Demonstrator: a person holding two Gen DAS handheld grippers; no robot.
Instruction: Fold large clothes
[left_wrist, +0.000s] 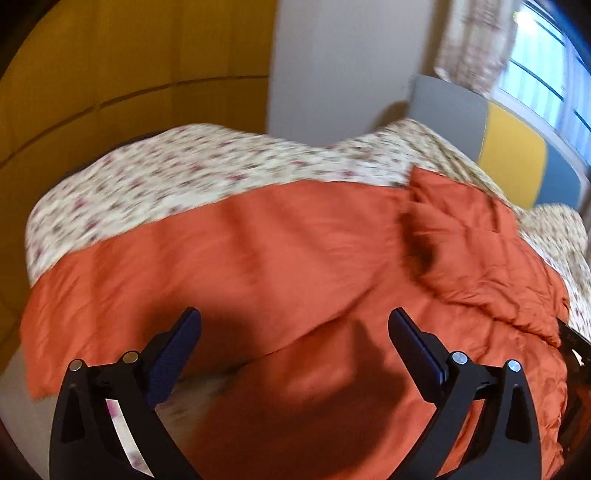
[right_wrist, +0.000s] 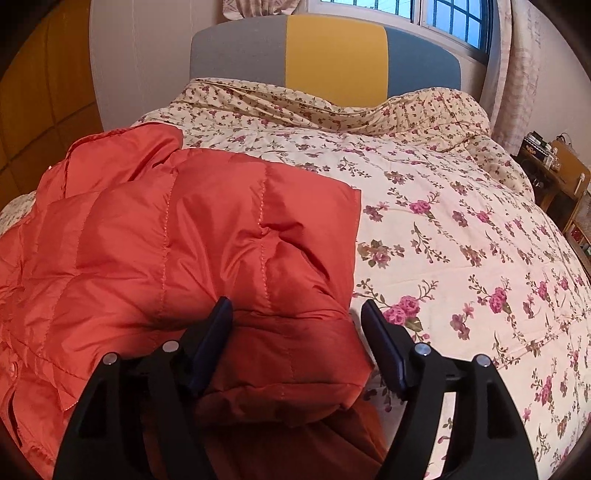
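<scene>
Lying on bedspread (right_wrist: 461, 221): orange jacket (right_wrist: 184, 229) | both fingers spread, gripping nothing

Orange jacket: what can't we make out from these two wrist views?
- Left wrist view: motion blur smears the orange jacket and floral bedspread; seams unreadable.
- Right wrist view: the jacket's left side is cut off by the frame edge; the near hem sits behind the right gripper, jaws open.
- Collar, zip and sleeves: cannot tell in either view.
- Left gripper open, nothing between its fingers.
</scene>
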